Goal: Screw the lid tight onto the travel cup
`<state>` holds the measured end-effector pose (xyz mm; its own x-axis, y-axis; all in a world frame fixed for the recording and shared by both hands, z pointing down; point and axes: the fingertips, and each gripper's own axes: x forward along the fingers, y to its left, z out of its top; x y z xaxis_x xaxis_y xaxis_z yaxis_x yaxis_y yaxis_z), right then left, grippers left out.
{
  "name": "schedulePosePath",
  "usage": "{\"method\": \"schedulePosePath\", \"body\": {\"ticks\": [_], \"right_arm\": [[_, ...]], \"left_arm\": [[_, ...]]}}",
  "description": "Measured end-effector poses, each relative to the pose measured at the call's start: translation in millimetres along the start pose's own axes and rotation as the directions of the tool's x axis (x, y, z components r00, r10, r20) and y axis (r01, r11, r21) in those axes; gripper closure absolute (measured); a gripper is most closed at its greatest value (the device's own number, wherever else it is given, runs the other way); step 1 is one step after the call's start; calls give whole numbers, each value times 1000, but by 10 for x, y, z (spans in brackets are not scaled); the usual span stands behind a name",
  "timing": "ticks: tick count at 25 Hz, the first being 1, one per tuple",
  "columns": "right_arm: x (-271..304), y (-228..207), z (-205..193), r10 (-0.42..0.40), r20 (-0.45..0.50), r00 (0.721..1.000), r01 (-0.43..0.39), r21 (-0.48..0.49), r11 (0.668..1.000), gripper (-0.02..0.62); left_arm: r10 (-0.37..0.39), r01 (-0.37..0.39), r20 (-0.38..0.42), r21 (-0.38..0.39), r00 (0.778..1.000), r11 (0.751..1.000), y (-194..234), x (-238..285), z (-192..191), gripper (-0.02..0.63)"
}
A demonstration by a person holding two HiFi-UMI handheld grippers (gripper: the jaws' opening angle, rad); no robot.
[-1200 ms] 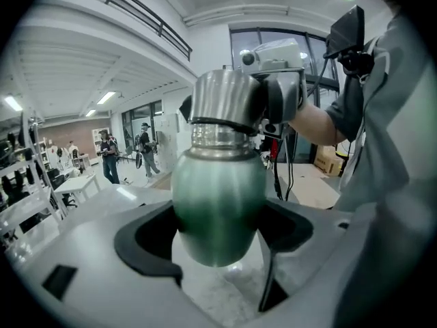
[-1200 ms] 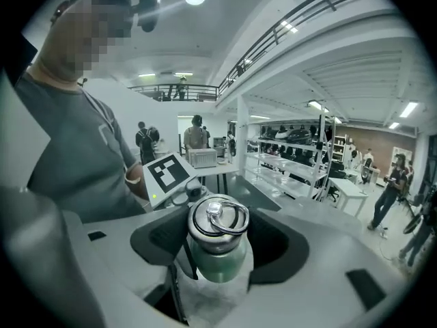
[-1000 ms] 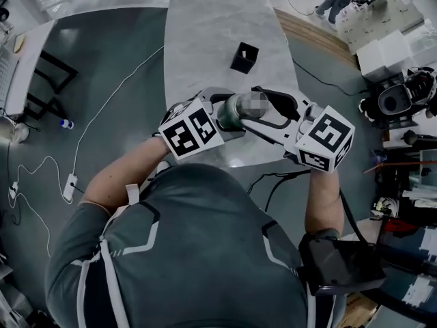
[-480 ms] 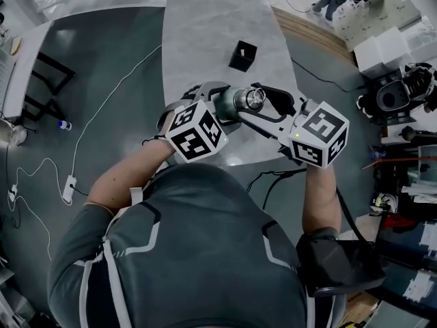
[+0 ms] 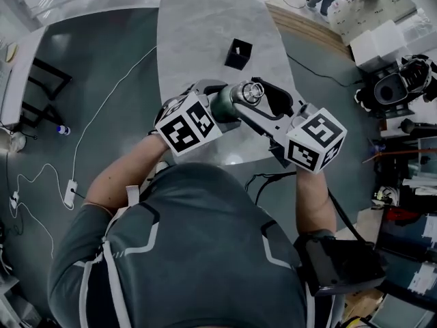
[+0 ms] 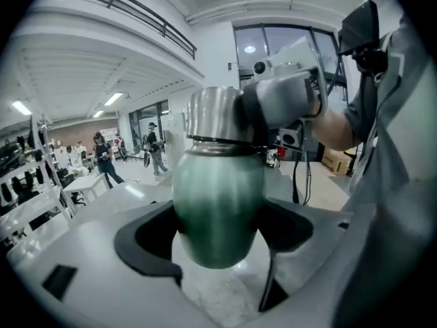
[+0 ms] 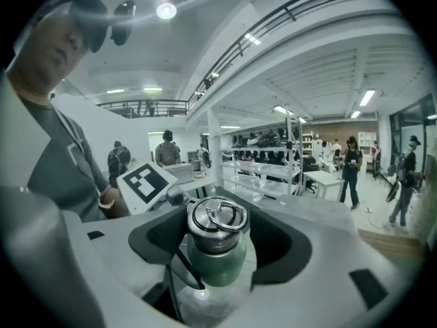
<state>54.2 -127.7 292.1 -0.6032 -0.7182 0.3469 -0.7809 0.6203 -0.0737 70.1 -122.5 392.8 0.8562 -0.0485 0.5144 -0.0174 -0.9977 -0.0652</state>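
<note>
Green metal fills the gap between the fingers (image 6: 143, 244) of the left gripper (image 6: 218, 232). This is the rounded body of the travel cup (image 6: 218, 197), with a dark pad pressed against each side, so these fingers pinch the cup around its belly. A steel lid (image 6: 213, 115) sits on the cup's neck, above and beyond those fingers. The pale body of the other gripper reaches in from the right and wraps round it.

Seen along the right gripper (image 7: 218, 241), the lid stands between its two fingers (image 7: 293, 248). A ring (image 7: 225, 214) lies on top of the lid, and the cup's green shoulder sits just below. These fingers are closed in on the lid's sides, pinching it.

In the head view the two sets of fingers meet from opposite sides. The cup's body is in the left pair and the lid is in the right pair, with the lid's top showing to the camera. A pale stone bench (image 5: 205, 26) lies beneath the fingers. A small black box (image 5: 239, 53) stands on it beyond the fingertips, well apart from the cup.
</note>
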Motion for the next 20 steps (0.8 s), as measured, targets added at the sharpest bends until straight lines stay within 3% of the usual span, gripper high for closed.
{"method": "schedulePosePath", "body": {"ticks": [3, 6, 8, 11, 14, 20], "right_arm": [[-193, 63, 152, 68, 79, 995, -64, -59, 996, 279], [-356, 156, 325, 197, 183, 963, -179, -111, 978, 275], [-421, 282, 394, 309, 209, 928, -269, -199, 942, 275], [-516, 497, 417, 473, 198, 859, -395, -334, 856, 273], [-558, 575, 383, 550, 180, 815, -474, -337, 813, 273], [-502, 538, 353, 553, 172, 815, -480, -333, 811, 285]], "left_arm": [[-80, 80, 33, -8, 996, 997, -82, -119, 152, 232], [-173, 172, 67, 21, 983, 985, -194, -244, 287, 233], [-274, 271, 95, 46, 957, 961, -344, -332, 359, 232], [-374, 370, 108, 58, 921, 927, -524, -415, 442, 232], [-368, 364, 79, 68, 926, 929, -549, -403, 445, 232], [-353, 349, 71, 66, 933, 935, -546, -364, 472, 232]]}}
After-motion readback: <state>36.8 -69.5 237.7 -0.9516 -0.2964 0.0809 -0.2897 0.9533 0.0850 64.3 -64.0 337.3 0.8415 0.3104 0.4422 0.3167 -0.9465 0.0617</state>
